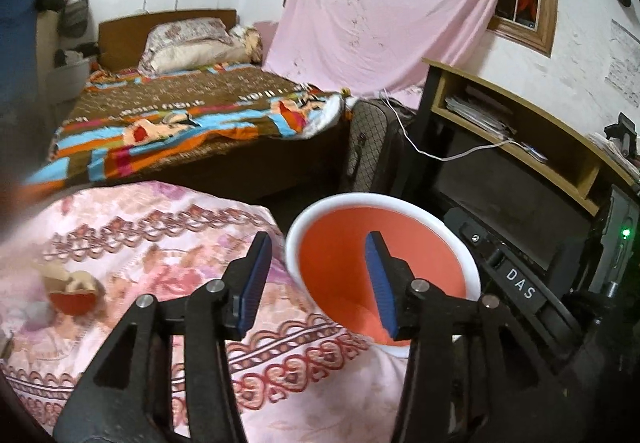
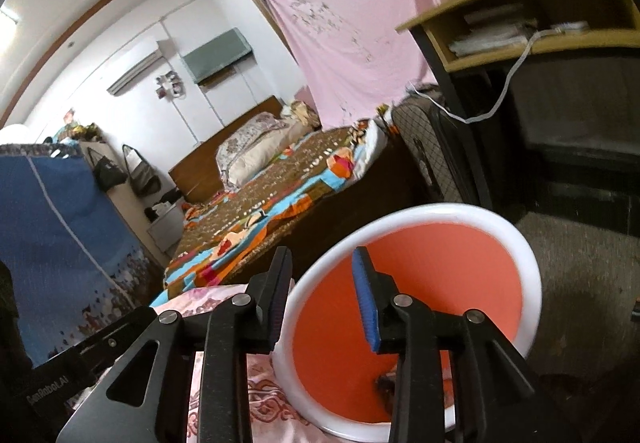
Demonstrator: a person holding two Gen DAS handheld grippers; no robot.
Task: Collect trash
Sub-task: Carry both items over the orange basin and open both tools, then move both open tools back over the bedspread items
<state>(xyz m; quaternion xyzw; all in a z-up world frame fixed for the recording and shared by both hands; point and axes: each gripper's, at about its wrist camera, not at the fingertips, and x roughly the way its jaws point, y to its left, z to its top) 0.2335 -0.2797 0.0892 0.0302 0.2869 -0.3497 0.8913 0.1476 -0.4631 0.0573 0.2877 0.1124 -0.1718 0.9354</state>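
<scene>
Left gripper [image 1: 320,275]: its jaws are standing moderately apart and are holding nothing. One blue-padded finger [image 1: 254,283] is lying over the floral cloth [image 1: 160,243]; the other is showing in front of the orange inside of the bin [image 1: 384,271], so the bin's white rim is passing between them without either pad pressing on it.

Right gripper [image 2: 324,291]: its jaws are standing somewhat apart, also empty. The white rim of the bin [image 2: 460,283] is running between the two fingers, with one pad outside the rim and one over the orange interior; no contact is visible.

Bin: a round container, white outside and orange inside, is leaning with its mouth toward both cameras, resting at the edge of the floral cloth. In the right wrist view a small dark scrap [image 2: 386,387] is lying low inside it; what it is cannot be told.

On the floral cloth, well apart from the bin, a blurred heap of trash [image 1: 72,287] is sitting, a red cup-like piece with pale crumpled material; details are unclear.

Beyond: a bed [image 1: 180,123] with a colourful patterned blanket and pillows, a pink sheet [image 1: 380,11] hanging over the wall, a wooden desk [image 1: 520,123] with papers on its shelf, and a white cable [image 1: 440,155] trailing from it.
</scene>
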